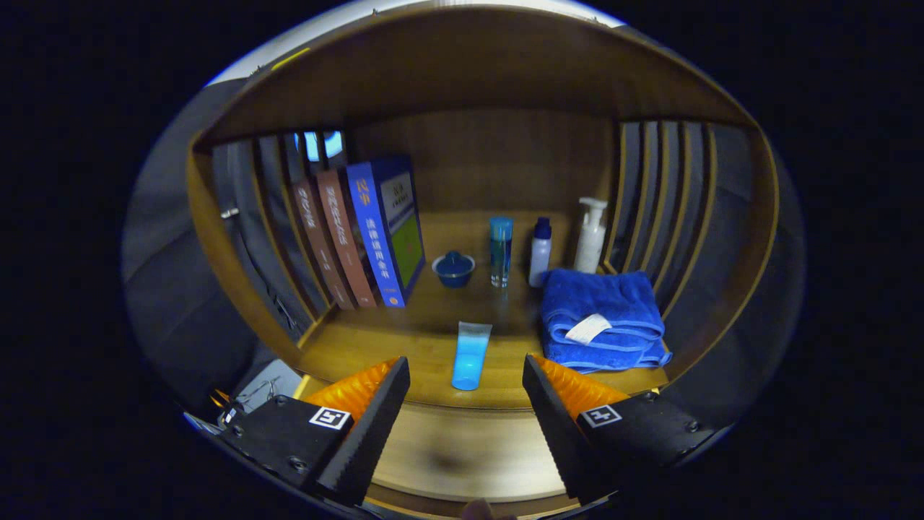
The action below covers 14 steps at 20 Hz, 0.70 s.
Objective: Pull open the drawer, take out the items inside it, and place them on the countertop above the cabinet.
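Note:
My gripper [465, 361] is open, its fingers spread wide with nothing held. It faces a wooden cabinet with a countertop [375, 347] under a wooden hood. A light blue tube [471, 355] lies flat on the countertop near its front edge, just ahead of the fingers and in line with the gap between them, untouched. Below the countertop edge, a pale wooden front panel [462, 448] curves across between the fingers; I cannot tell whether it is the drawer front. A small rounded thing [476, 510] peeks in at the very bottom.
Three books [361, 231] lean at the back left. Behind the tube stand a blue lidded bowl [453, 269], a teal bottle [499, 250], a white bottle with a blue cap [540, 253] and a white pump bottle [590, 237]. A folded blue towel [599, 318] lies at the right. Slatted walls close both sides.

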### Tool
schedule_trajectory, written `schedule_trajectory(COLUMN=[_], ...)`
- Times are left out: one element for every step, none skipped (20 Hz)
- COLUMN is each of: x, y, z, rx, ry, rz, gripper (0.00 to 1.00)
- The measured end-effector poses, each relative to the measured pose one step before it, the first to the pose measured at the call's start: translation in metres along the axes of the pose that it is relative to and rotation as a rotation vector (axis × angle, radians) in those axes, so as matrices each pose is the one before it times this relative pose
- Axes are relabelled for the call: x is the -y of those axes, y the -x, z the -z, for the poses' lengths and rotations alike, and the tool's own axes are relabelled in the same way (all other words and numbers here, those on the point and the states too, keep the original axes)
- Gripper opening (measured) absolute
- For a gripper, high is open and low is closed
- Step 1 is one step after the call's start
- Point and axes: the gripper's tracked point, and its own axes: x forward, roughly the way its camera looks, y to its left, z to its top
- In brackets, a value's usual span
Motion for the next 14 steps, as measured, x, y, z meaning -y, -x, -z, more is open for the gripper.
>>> schedule_trajectory(x=[-0.00185,-0.00329,-0.00449,-0.00631,-0.00461,-0.00667,-0.006,-0.00789,-0.0056,-0.00705,-0.00723,-0.00343,-0.0006,0.00015], y=[0.01457,0.01608,0.01765,0.01522,0.01423,0.01355,0.01378,0.01118,0.01186,0.01083,0.01075,0.01045,0.00831,0.00862], z=[-0.00618,-0.00719,-0.00756,-0.00477,-0.0034,-0.00246,-0.00049,0.00105,0.0033,0.00457,0.00469,0.00549,0.00609,0.00889], rx=[0.04715,0.0484,0.04381,0.04082,0.03747,0.03437,0.02815,0.02735,0.02051,0.01862,0.01718,0.01779,0.02188,0.01446], ry=[0.00571,0.00702,0.00587,0.00436,-0.00101,-0.00263,-0.00349,0.00123,0.00363,-0.00342,-0.00707,0.00275,0.00576,0.00948], rz=[-0.00802,-0.00765,-0.01176,-0.00968,-0.00998,-0.0099,-0.00494,-0.01003,-0.00351,-0.00627,-0.00605,0.00295,0.00946,0.01195], gripper=[1.0,1.0,1.0,1.0,1.0,0.99,0.99,0.99,0.99,0.99,0.99,0.99,0.99,0.99])
